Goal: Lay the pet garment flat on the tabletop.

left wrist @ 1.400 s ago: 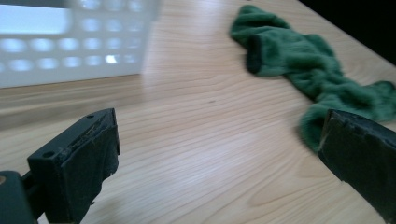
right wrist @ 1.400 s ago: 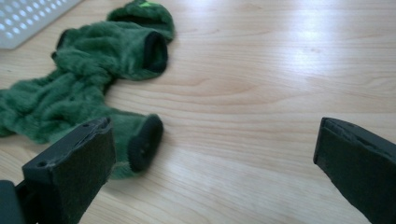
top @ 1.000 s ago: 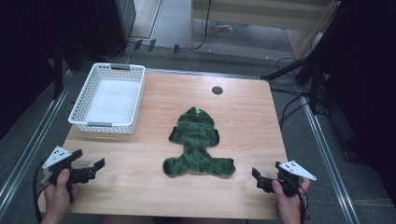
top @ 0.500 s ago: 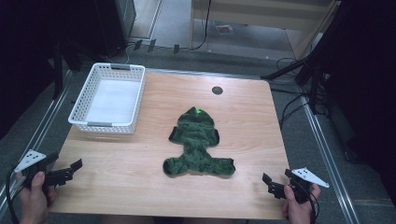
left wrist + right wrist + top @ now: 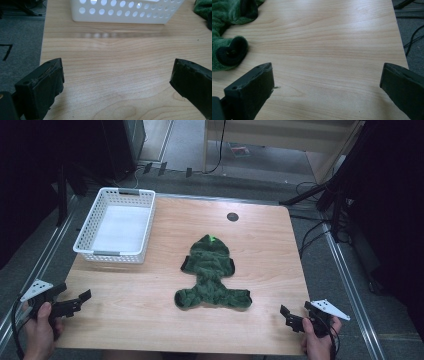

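A green fuzzy hooded garment lies flat in the middle of the wooden table, hood toward the far side. My left gripper hovers at the near left corner, open, with nothing between its jaws. In the left gripper view the left gripper has bare wood between its wide jaws. My right gripper is at the near right edge, open and empty, a short way right of the garment's legs. In the right gripper view the right gripper has the garment at its upper left.
An empty white perforated basket stands at the far left of the table and also appears ahead in the left gripper view. A round black grommet sits near the far edge. Cables lie on the floor at the right.
Both grippers drew back toward the near edge, the left one also outward to the left, then eased slightly forward again. The garment and basket have not moved.
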